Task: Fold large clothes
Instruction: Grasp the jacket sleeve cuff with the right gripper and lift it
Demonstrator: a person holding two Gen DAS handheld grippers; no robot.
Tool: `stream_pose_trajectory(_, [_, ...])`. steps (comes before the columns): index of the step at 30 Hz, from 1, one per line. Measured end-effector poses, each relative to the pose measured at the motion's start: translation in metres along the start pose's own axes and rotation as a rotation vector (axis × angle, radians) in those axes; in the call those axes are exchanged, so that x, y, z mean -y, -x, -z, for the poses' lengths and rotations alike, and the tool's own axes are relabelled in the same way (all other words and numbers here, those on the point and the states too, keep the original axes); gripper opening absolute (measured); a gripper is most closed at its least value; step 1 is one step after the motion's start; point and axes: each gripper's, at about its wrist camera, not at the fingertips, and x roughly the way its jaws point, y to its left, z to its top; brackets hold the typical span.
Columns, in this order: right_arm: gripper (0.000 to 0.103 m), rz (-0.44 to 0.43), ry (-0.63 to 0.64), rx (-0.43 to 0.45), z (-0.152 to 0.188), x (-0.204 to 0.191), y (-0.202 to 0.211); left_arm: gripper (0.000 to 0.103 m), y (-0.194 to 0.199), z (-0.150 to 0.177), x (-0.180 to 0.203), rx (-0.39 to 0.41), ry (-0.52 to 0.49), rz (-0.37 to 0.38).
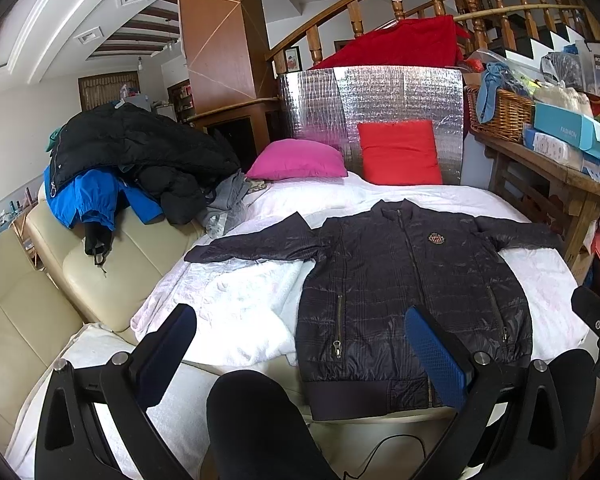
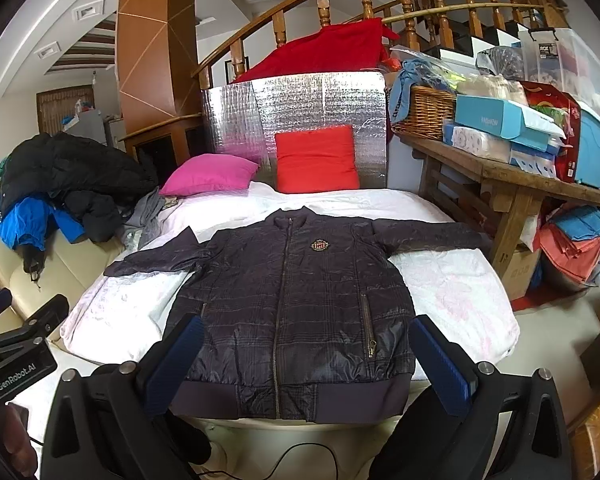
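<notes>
A dark navy quilted jacket (image 1: pixel 400 292) lies flat, front up and zipped, on a white blanket (image 1: pixel 236 304), both sleeves spread out sideways. It also shows in the right wrist view (image 2: pixel 296 300). My left gripper (image 1: pixel 300 344) is open and empty, held above the near edge, left of the jacket's hem. My right gripper (image 2: pixel 306 356) is open and empty, held above the jacket's hem. The left gripper's body shows at the left edge of the right wrist view (image 2: pixel 16 344).
A pile of black and blue coats (image 1: pixel 132 160) lies on the cream sofa (image 1: pixel 40 300) at left. A pink pillow (image 1: pixel 296 160) and a red pillow (image 1: pixel 400 152) sit at the back. A cluttered wooden table (image 2: pixel 512 184) stands at right.
</notes>
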Motion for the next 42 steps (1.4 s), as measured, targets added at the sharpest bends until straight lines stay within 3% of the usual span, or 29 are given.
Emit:
stream_pose_trajectory(5, [0.103,0.016,-0.018,-0.001,-0.005,0.011,-0.01,0.103,-0.02,-0.006,0.007,-0.028,-0.005,0.014])
stream_pose_trajectory(9, [0.103,0.066,-0.055,0.017,-0.017,0.041,-0.03,0.103,-0.074,-0.018,0.024,-0.083,-0.02,0.022])
stream_pose_trajectory(15, [0.103,0.105,-0.289,0.024,-0.042,0.151,-0.092,0.103,-0.222,-0.029,0.059,-0.29,-0.005,0.058])
stream_pose_trajectory(18, [0.103,0.111,-0.423,-0.015,-0.052,0.217,-0.142,0.103,-0.291,-0.028,0.075,-0.378,0.01,0.027])
stream_pose_trajectory(21, [0.103,0.059,-0.554,-0.024,-0.057,0.274,-0.193,0.103,-0.349,-0.029,0.088,-0.428,0.043,-0.001])
stream_pose_trajectory(25, [0.103,-0.004,-0.69,-0.042,-0.067,0.343,-0.281,0.103,-0.404,-0.038,0.103,-0.432,0.102,-0.029])
stream_pose_trajectory(30, [0.103,-0.025,-0.88,-0.052,-0.069,0.411,-0.376,0.103,-0.448,-0.039,0.119,-0.452,0.085,-0.048])
stream_pose_trajectory(35, [0.103,0.099,-0.993,-0.017,-0.064,0.478,-0.43,0.103,-0.476,-0.024,0.124,-0.536,0.068,-0.043])
stream_pose_trajectory(39, [0.102,0.035,-1.06,-0.024,-0.057,0.507,-0.467,0.103,-0.486,-0.018,0.131,-0.564,0.059,-0.05])
stream_pose_trajectory(42, [0.091,0.031,-1.107,-0.043,-0.053,0.515,-0.494,0.103,-0.486,-0.019,0.136,-0.551,0.042,-0.061])
